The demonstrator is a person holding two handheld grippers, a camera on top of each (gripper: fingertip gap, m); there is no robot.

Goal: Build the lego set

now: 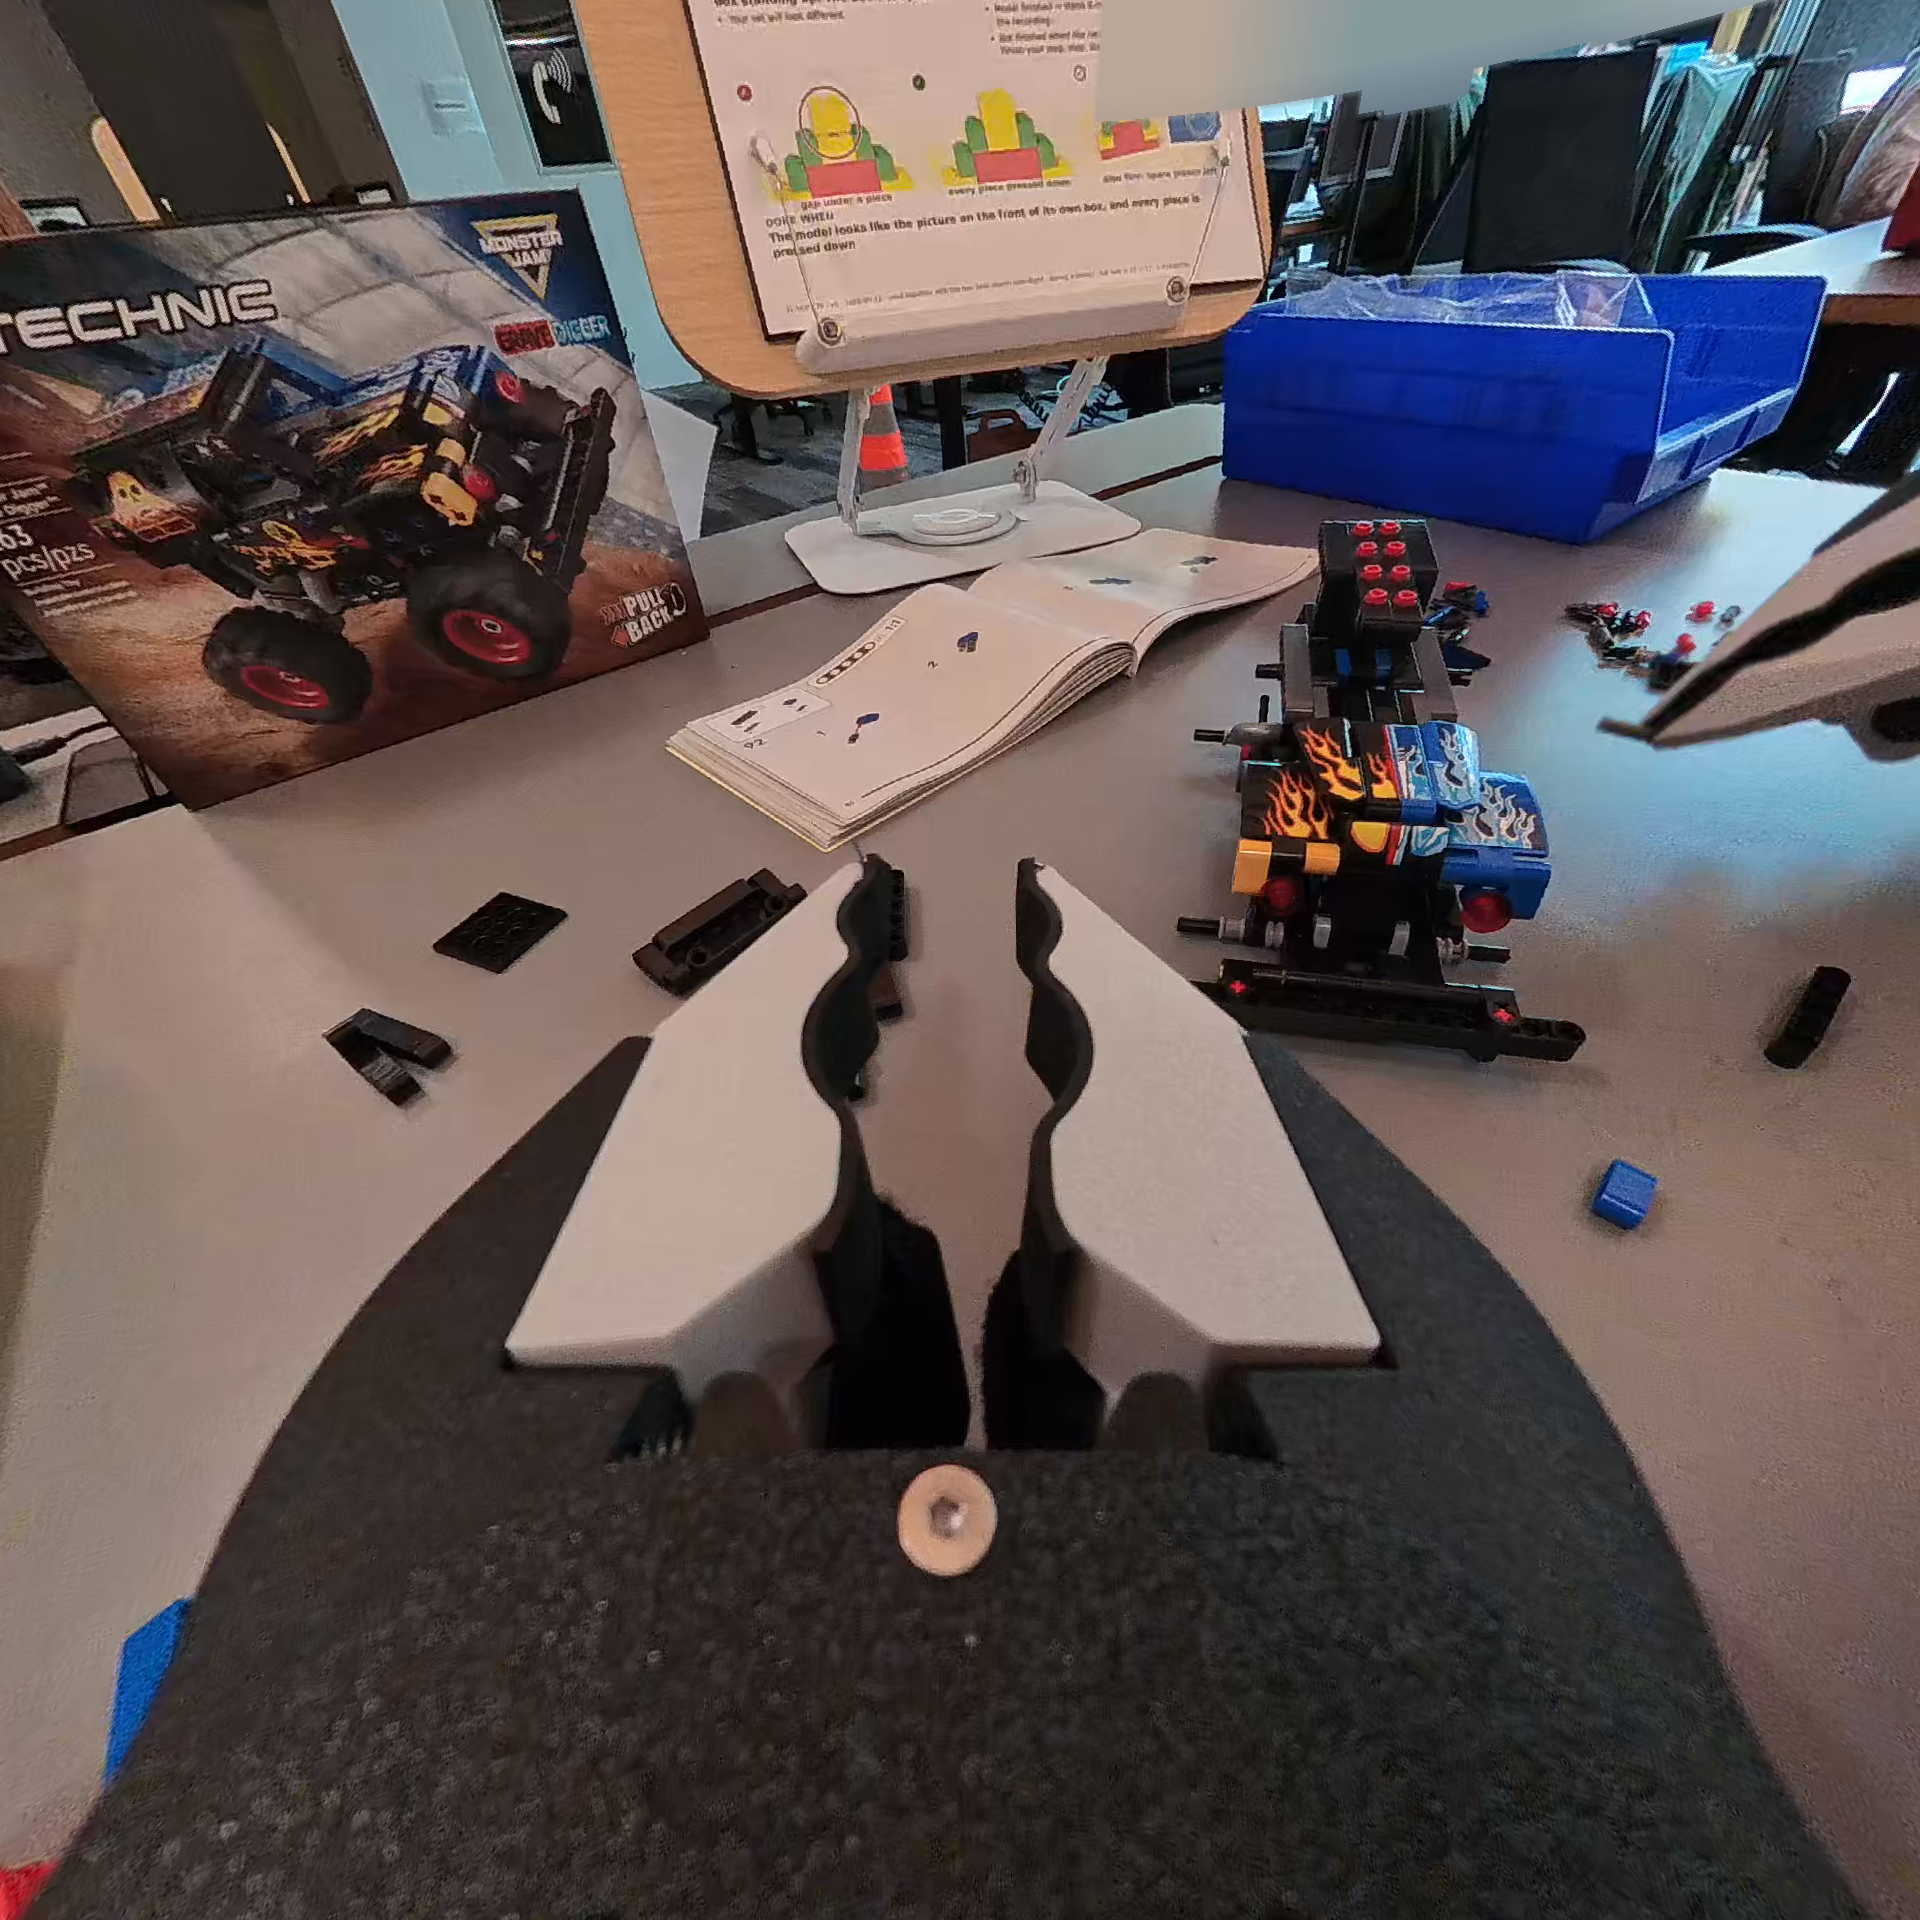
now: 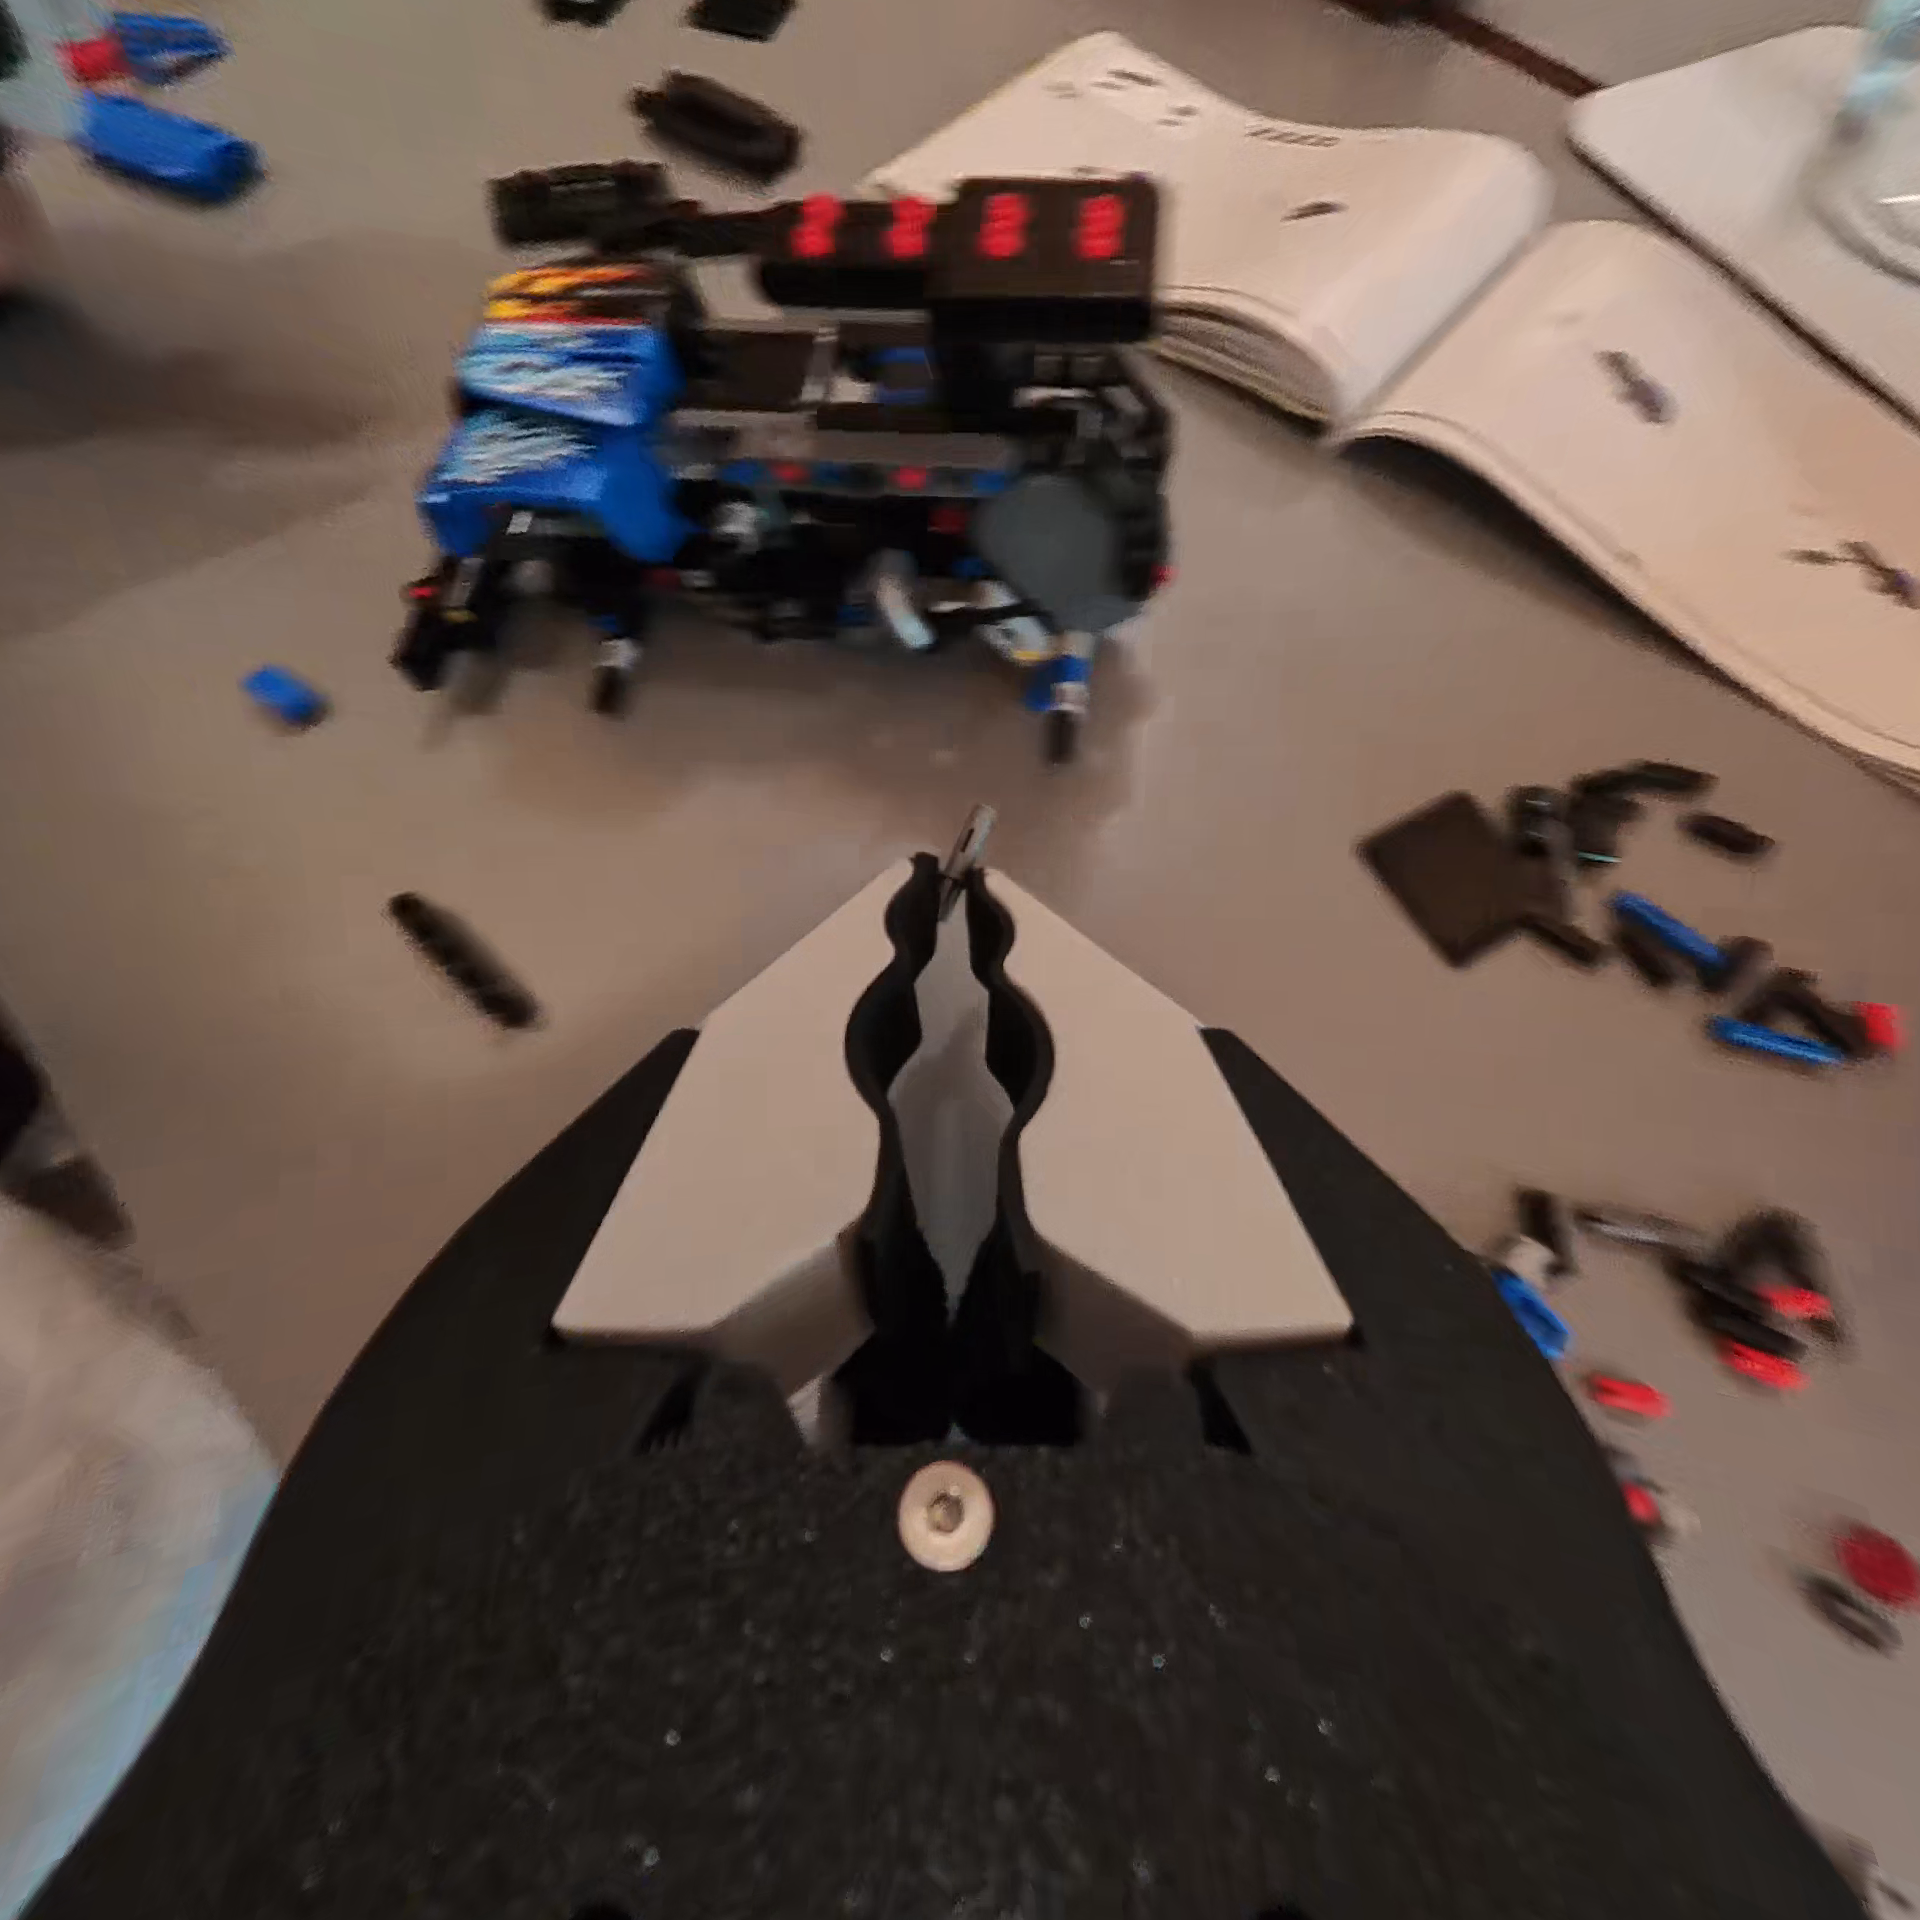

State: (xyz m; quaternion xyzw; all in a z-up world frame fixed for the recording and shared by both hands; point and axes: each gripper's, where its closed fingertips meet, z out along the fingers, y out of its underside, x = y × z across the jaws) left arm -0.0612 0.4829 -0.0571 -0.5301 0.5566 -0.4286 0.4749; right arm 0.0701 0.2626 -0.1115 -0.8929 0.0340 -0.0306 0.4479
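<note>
Right wrist view is pretty smeared, so the loose bits on the surface [image 2: 1195, 748] are just blurs. The right gripper [image 2: 948, 868] is pinched on a tiny grey piece [image 2: 966, 842], can't tell which part. The half-built truck [image 2: 790, 416] sits ahead of it, apart. Only the left view shows the set's box [image 1: 312, 478] and blue bin [image 1: 1496, 405]; the left gripper [image 1: 940, 868] is spread open, empty, truck off to its right.
</note>
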